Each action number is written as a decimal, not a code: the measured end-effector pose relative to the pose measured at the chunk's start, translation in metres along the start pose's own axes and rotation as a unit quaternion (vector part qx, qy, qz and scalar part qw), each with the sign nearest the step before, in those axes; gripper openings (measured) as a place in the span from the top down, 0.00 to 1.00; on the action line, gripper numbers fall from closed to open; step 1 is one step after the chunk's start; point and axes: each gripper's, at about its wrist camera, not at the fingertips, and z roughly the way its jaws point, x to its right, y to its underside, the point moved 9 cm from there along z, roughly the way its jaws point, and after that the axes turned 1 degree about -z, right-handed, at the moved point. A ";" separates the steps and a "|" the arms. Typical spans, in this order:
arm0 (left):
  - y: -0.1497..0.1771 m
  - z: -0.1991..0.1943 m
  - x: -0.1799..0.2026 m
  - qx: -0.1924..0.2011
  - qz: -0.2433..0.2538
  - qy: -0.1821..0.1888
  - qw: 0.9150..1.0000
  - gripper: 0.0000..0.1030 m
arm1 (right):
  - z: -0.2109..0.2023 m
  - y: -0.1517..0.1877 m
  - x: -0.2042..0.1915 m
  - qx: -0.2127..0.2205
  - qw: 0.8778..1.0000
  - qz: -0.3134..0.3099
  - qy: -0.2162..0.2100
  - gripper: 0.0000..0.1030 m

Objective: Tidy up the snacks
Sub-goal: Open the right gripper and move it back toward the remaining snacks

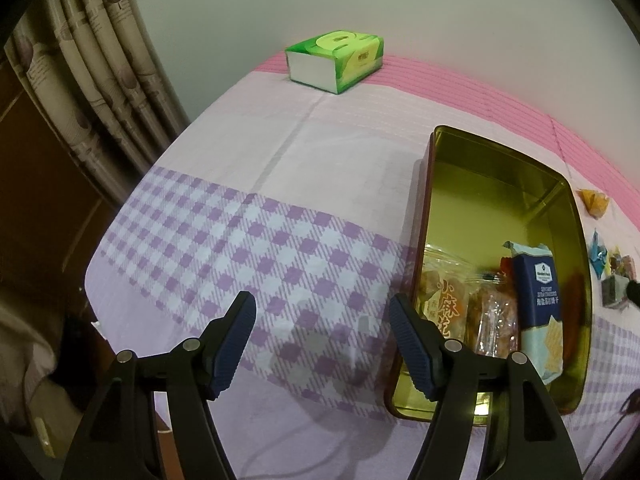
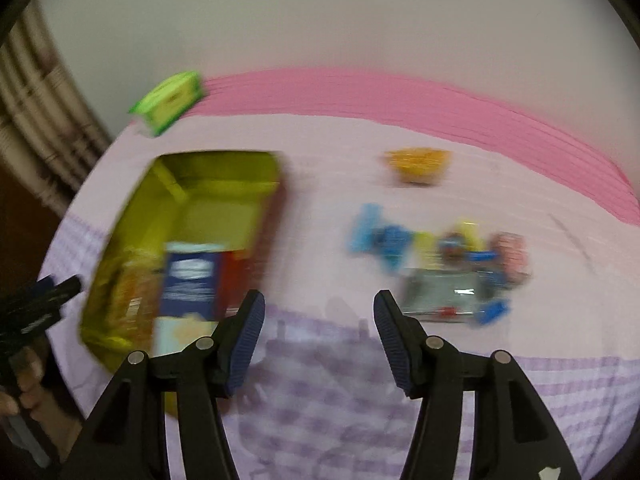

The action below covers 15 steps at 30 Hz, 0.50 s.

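A gold tin (image 1: 500, 184) with red outer walls lies on the checked cloth. It holds a blue cracker packet (image 1: 536, 300) and a clear bag of fried twists (image 1: 444, 304). My left gripper (image 1: 320, 302) hovers over the cloth just left of the tin, open and holding nothing. In the blurred right wrist view, my right gripper (image 2: 320, 298) is open and holds nothing, between the tin (image 2: 216, 200) and the loose snacks. Those are an orange packet (image 2: 418, 164), blue wrappers (image 2: 380, 240) and a silver packet (image 2: 444, 292).
A green tissue pack (image 1: 334, 60) sits at the far edge near the wall. Patterned curtains (image 1: 88, 80) hang to the left, past the table's edge. A hand (image 2: 32, 384) holding the other gripper shows at the left of the right wrist view.
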 end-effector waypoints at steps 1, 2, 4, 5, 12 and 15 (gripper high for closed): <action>0.000 0.000 0.001 0.000 0.002 0.000 1.000 0.33 | 0.000 -0.001 0.015 0.001 1.000 0.006 0.011 0.47; 0.000 0.000 0.002 0.000 0.004 0.000 1.000 0.33 | 0.002 -0.001 0.031 0.002 1.000 0.013 0.023 0.47; 0.001 -0.001 0.004 0.000 0.008 0.000 1.000 0.32 | 0.005 -0.003 0.061 0.002 0.999 0.027 0.040 0.47; 0.001 -0.001 0.005 0.000 0.010 0.000 1.000 0.32 | 0.007 -0.003 0.074 0.001 0.998 0.033 0.047 0.47; 0.001 -0.006 0.016 0.007 0.016 0.022 1.000 0.32 | 0.023 -0.006 0.130 0.006 0.997 0.038 0.073 0.47; 0.000 -0.010 0.023 0.012 0.019 0.030 0.999 0.32 | 0.032 -0.009 0.140 0.005 0.997 0.035 0.075 0.47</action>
